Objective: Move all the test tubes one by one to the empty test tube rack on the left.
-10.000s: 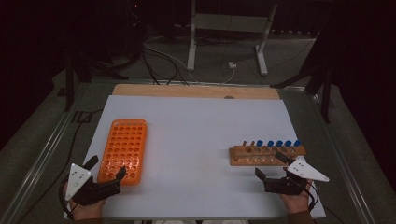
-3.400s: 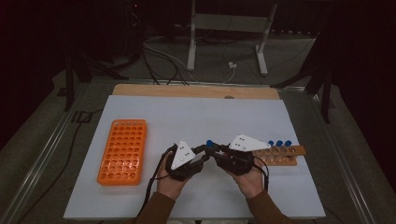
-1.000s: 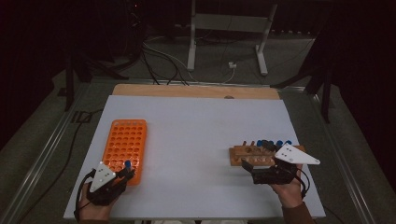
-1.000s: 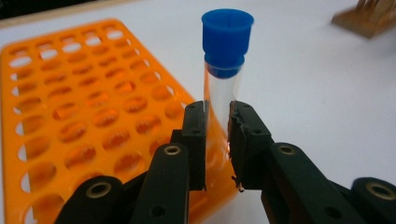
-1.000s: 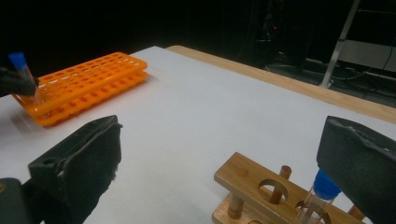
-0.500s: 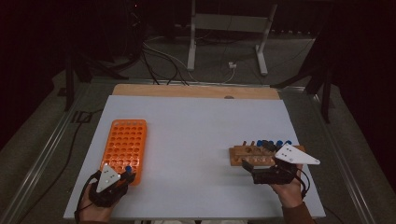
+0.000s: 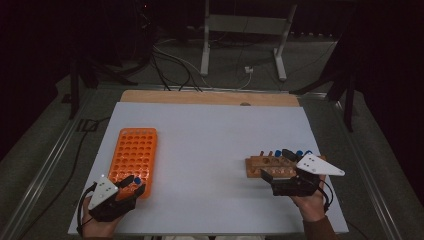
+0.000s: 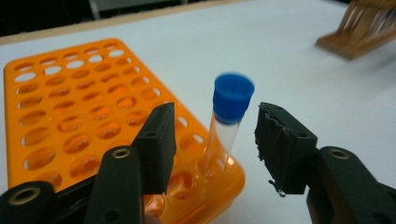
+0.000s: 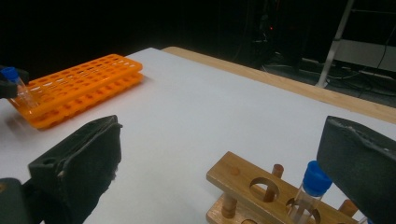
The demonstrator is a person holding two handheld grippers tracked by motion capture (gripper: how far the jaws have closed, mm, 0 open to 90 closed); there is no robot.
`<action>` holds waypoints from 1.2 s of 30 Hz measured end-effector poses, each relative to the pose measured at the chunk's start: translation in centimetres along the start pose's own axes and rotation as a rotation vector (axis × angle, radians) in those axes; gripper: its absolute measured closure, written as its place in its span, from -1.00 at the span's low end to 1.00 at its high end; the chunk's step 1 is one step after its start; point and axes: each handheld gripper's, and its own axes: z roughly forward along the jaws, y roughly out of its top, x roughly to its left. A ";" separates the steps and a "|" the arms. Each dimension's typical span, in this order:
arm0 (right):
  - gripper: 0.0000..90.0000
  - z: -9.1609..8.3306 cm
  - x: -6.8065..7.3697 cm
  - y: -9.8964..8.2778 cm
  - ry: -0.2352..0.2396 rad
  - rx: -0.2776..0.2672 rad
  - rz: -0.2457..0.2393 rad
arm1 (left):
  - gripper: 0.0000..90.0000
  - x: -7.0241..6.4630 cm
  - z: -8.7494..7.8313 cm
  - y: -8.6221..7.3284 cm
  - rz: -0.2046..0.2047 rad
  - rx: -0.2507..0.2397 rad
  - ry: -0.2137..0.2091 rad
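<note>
A clear tube with a blue cap (image 8: pixel 229 116) stands slightly tilted in a hole at the near right corner of the orange rack (image 8: pixel 70 107). My left gripper (image 8: pixel 215 119) has just been opening its jaws. They stand on either side of the tube with gaps, not pressing it. From above, the left gripper (image 7: pixel 132 184) sits at the near end of the orange rack (image 7: pixel 134 150). My right gripper (image 7: pixel 276 164) is open wide at the wooden rack (image 7: pixel 260 164). A blue-capped tube (image 9: pixel 310 186) stands in that wooden rack (image 9: pixel 243 179) just ahead of its jaws.
The white table top (image 7: pixel 210 145) lies between the two racks, with a wooden strip (image 7: pixel 210 97) along its far edge. Beyond it, cables and a metal stand (image 7: pixel 240 30) rest on the dark floor. Several more blue caps line the wooden rack's far row.
The left gripper's jaws have parted from the blue-capped tube, which now stands by itself in the orange rack. The right hand has kept still.
</note>
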 end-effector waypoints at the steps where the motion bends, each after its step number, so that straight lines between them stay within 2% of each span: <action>1: -1.00 0.0 0.0 0.0 0.000 0.000 0.000 | 0.02 0.0 -0.1 0.1 0.003 -0.002 0.006; 8: -1.00 -0.1 -0.6 0.0 -0.026 -0.001 0.004 | -0.27 0.2 -0.5 0.6 -0.023 -0.077 0.028; 10: -1.00 -0.3 -1.0 0.1 -0.049 -0.006 0.004 | -0.45 0.2 -0.6 0.8 -0.027 -0.093 0.038; 11: -1.00 -0.3 -1.0 0.1 -0.049 -0.006 0.004 | -0.45 0.2 -0.6 0.9 -0.029 -0.103 0.043; 13: -1.00 -0.5 -1.4 0.3 -0.069 -0.010 0.005 | -0.59 0.2 -0.6 1.1 -0.047 -0.122 0.055; 16: -1.00 -0.9 -2.0 0.4 -0.099 -0.016 0.006 | -0.65 0.3 -0.6 1.5 -0.064 -0.149 0.058; 17: -1.00 -1.3 -2.5 0.6 -0.121 -0.022 0.011 | -0.78 0.3 -0.6 1.6 -0.069 -0.153 0.062; 19: -1.00 -1.4 -2.7 0.7 -0.129 -0.025 0.014 | -0.80 0.2 -0.5 1.7 -0.074 -0.156 0.066; 25: -0.94 -2.9 -5.0 0.9 -0.182 -0.046 0.058 | -0.96 0.4 -0.4 2.1 -0.080 -0.168 0.077; 30: -0.87 -3.5 -6.5 0.4 -0.235 -0.029 0.080 | -0.97 0.5 -0.5 2.1 -0.088 -0.174 0.081; 33: -0.74 -3.8 -7.4 -0.1 -0.276 -0.012 0.085 | -0.97 0.5 -0.5 2.0 -0.089 -0.176 0.083; 36: -0.59 -4.0 -8.1 -0.7 -0.297 -0.006 0.105 | -0.97 0.4 -0.5 2.0 -0.087 -0.175 0.083</action>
